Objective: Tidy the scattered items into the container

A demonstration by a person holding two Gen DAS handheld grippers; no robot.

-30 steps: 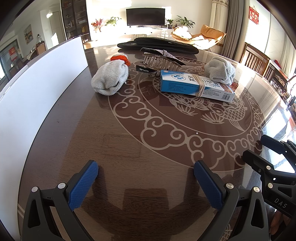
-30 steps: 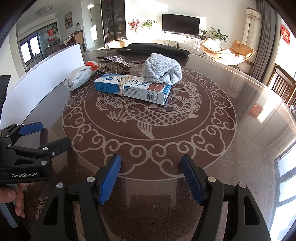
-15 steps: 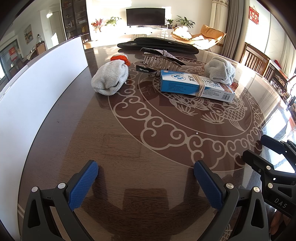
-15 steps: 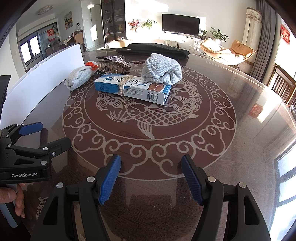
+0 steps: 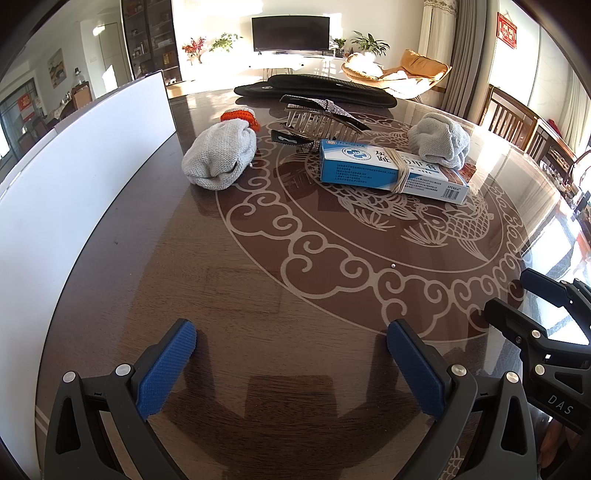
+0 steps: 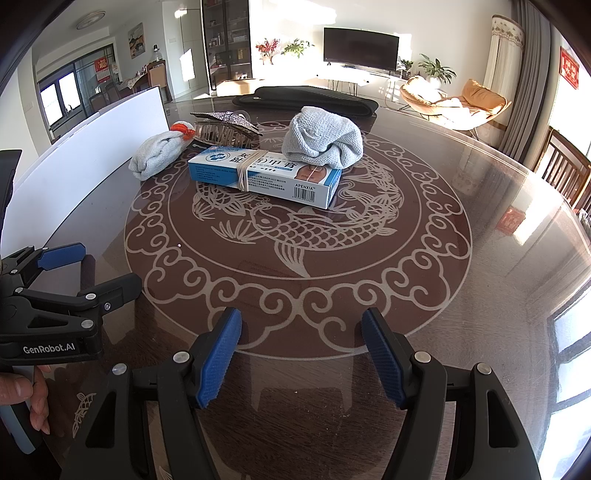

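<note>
- Since nothing's been picked up yet, this looks like the very start: box (image 6: 264, 176), two socks (image 5: 221, 157) (image 6: 323, 138) and a hair clip (image 5: 321, 120) sit clustered mid-desk (image 6: 424, 295).
- Left hand-held gripper (image 5: 291, 363) and right hand-held gripper (image 6: 301, 356) both gape wide, empty, well short of them.
- Can't spot a container; next move needs a reach forward.

1. Bright daylight; the far wall near the television (image 5: 290, 34) is blown out.
2. Sun glare streaks the glossy tabletop (image 6: 517, 221) on the right side.
3. Soft shadows fall under each claw onto the tabletop.
4. Strong fisheye bending, with dark vignette corners.
5. Focus is sharp throughout.
</note>
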